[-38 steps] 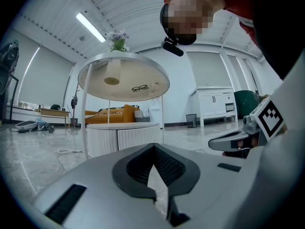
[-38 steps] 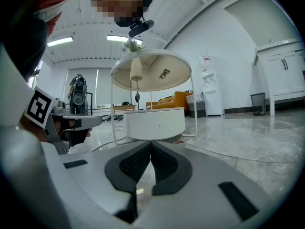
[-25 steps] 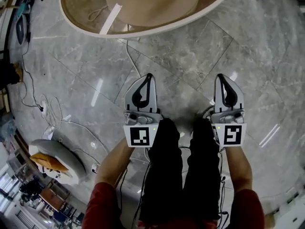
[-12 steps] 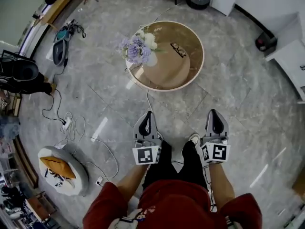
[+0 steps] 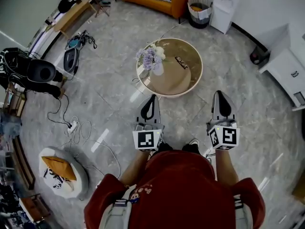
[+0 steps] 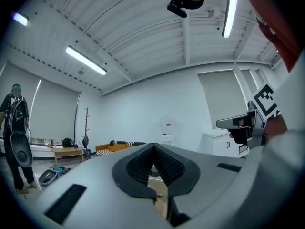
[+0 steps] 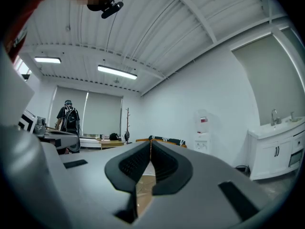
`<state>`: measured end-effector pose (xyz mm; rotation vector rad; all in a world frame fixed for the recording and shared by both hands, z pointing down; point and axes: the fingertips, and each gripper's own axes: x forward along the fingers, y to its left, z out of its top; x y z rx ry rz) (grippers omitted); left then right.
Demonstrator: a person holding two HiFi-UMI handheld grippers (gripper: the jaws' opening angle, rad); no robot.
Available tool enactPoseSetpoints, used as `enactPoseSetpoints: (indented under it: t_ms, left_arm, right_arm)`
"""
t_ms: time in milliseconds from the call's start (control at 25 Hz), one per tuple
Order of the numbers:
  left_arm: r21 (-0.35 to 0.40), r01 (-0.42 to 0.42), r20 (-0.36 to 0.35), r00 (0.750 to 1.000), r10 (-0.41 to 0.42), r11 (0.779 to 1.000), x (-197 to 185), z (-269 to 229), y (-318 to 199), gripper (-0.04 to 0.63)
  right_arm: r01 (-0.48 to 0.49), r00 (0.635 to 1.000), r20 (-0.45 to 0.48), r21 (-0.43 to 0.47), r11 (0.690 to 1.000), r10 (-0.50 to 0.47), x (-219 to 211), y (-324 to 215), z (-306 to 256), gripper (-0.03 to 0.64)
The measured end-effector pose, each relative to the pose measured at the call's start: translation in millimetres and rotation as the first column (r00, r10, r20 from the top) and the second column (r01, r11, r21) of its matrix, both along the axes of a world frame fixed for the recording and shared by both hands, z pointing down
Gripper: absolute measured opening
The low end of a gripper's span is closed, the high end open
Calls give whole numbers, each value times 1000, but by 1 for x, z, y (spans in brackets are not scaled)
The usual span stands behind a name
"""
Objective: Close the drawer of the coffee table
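Grey marble floor [image 5: 257, 104] spreads around the low round desk [image 5: 193, 73], which stands ahead of the person with a vase of flowers [image 5: 151, 60] on top; its drawer cannot be made out from above. Left tool [image 5: 152, 99] and right tool [image 5: 222, 95] are held level, short of the desk, both clenched on nothing.

The coffee table [image 5: 198, 73] hides its drawer from view.

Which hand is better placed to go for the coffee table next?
Left, probably. The left gripper points at the near rim of the coffee table, while the right gripper aims past its side. Both are shut and empty.
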<state>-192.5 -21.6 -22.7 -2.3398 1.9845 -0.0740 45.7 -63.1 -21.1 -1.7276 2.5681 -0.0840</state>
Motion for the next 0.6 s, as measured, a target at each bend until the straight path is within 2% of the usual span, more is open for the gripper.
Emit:
enactPoseSetpoints:
  t_ms: [200,320,400,600]
  left_arm:
    - [15,16,-10,1000,-16,1000,-8,-16,-3,9]
    - [47,21,7,1000,-21,999,-10,-29,-6,9]
    - [25,37,24,999,-38,999,-13,-23,-4,9]
    - [29,42,36,998,-43,999,-11,-21,-4,9]
  right_arm:
    - [9,1000,0,62,998,-10,-6,-4,-23,23]
    - [21,1000,-12,65,998,-21,-9,-7,-23,23]
    - [28,999,-26,65,997,-27,-10,-8,-20,23]
    - [29,999,-45,72,997,-25,-8,-10,-17,23]
